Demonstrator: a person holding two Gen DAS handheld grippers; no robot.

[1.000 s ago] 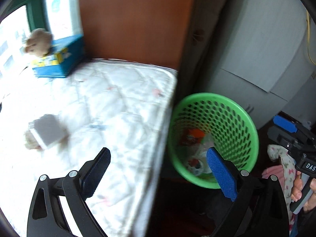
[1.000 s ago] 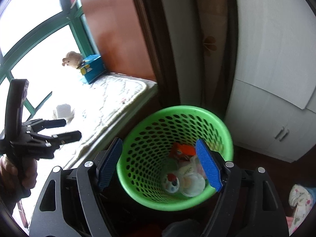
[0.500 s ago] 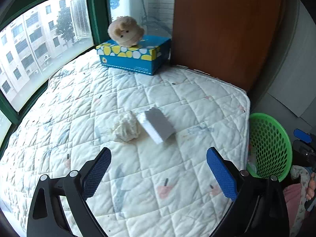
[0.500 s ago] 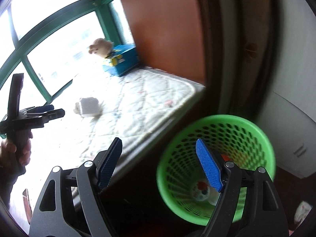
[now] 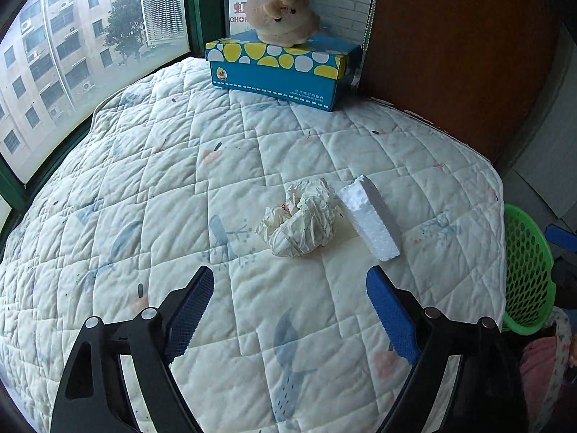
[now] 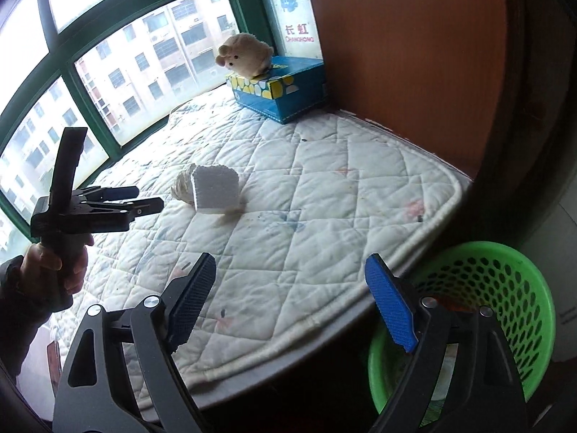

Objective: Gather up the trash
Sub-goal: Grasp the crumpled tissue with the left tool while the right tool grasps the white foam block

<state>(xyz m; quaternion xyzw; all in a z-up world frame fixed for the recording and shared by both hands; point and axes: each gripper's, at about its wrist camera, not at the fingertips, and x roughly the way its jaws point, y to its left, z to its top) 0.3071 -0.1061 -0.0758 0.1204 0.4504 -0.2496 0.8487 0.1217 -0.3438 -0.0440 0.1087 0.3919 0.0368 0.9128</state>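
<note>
Left gripper [image 5: 290, 288] fingers wide, crumpled paper [image 5: 301, 222] and foam block [image 5: 371, 218] just ahead; right gripper [image 6: 290, 285] fingers wide, green basket [image 6: 519, 288] to their right

The white sign [image 6: 295, 14] behind the far window reads "CHANGHONG" in red under two Chinese characters (长虹). The blue tissue box [image 5: 281, 66] at the far end carries small print too fine to read.
</note>
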